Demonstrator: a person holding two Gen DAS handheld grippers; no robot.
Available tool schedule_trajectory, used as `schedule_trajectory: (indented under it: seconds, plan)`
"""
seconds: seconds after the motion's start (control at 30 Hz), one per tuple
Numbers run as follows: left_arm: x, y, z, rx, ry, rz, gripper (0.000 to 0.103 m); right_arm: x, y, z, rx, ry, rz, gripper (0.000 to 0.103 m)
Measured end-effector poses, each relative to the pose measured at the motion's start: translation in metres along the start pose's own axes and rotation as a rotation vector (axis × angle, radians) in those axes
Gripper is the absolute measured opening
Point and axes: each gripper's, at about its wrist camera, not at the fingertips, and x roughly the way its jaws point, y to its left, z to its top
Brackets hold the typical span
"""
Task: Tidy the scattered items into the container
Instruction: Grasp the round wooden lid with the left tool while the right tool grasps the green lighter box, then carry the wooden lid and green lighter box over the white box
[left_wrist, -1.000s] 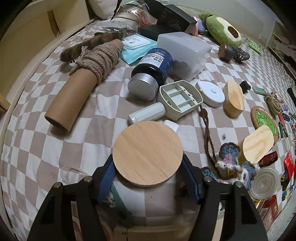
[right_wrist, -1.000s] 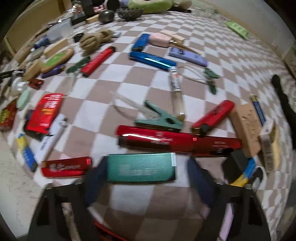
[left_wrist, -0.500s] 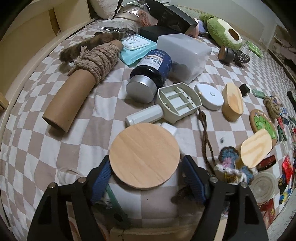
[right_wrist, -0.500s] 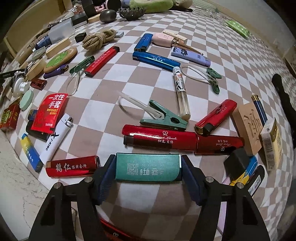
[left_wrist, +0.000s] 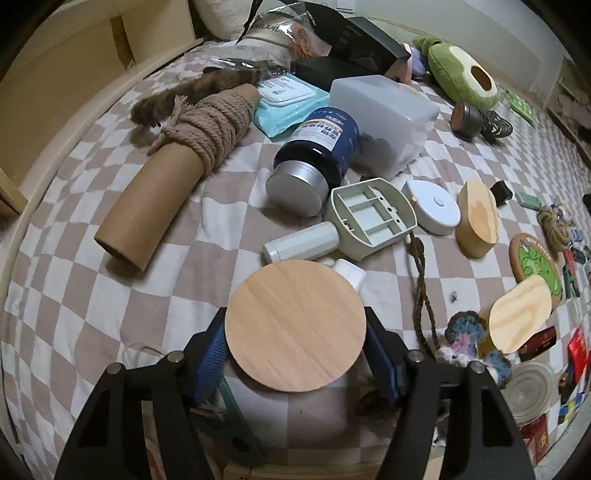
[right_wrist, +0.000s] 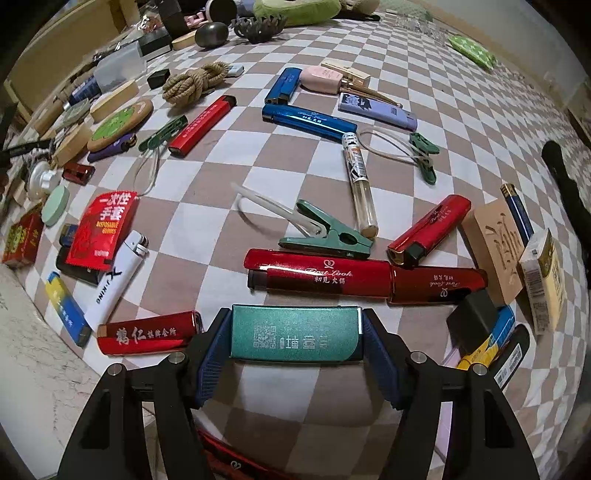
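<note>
Wooden disc (left_wrist: 295, 325) sits flat-face-up between the fingers of the left gripper (left_wrist: 295, 332). The blue pads (left_wrist: 212, 350) meet its rim on either side, and the jaws are closing on it. It hides part of the checked cover (left_wrist: 74, 295) below; just past its far edge lie a small white bottle (left_wrist: 303, 243) and a grey plastic tray (left_wrist: 373, 218).

The right gripper (right_wrist: 295, 339) grips a teal lighter (right_wrist: 295, 334) crosswise, a pad (right_wrist: 210, 354) pressed against each short end. Just beyond it a long red lighter (right_wrist: 317, 277) lies on the cover, with a green clip (right_wrist: 325, 236) behind that.

Only the left view shows the bulkier things: a cardboard tube (left_wrist: 147, 206) with rope (left_wrist: 210, 125) wound round its far end, a blue jar (left_wrist: 317, 151) on its side touching a frosted box (left_wrist: 384, 114), and an avocado plush (left_wrist: 465, 77) near the far edge.

Only the right view gives the small items clearly: a white lighter (right_wrist: 118, 280) beside a red glove packet (right_wrist: 101, 229), a blue lighter (right_wrist: 306, 120), a clear tube (right_wrist: 360, 184) and a rope knot (right_wrist: 192, 83). Whether the frosted box is the container cannot be told from either view.
</note>
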Motion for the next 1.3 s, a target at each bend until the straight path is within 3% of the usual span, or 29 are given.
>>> schedule_trajectory:
  seconds: [0.47, 0.7, 1.07, 1.3]
  plan:
    - [-0.029, 0.012, -0.009, -0.041, -0.032, -0.02, 0.068, -0.027, -0.019, 0.004, 0.122, -0.03, 0.023, 0.069]
    - [-0.06, 0.019, -0.016, -0.032, -0.08, 0.01, 0.068, -0.058, -0.026, -0.004, 0.186, -0.067, 0.052, 0.069]
    - [-0.151, 0.011, -0.014, -0.053, -0.27, -0.007, 0.068, -0.129, -0.025, 0.0, 0.232, -0.224, 0.041, 0.069]
    - [-0.201, 0.002, -0.02, -0.058, -0.356, -0.057, 0.068, -0.185, -0.013, -0.002, 0.258, -0.349, 0.071, 0.069]
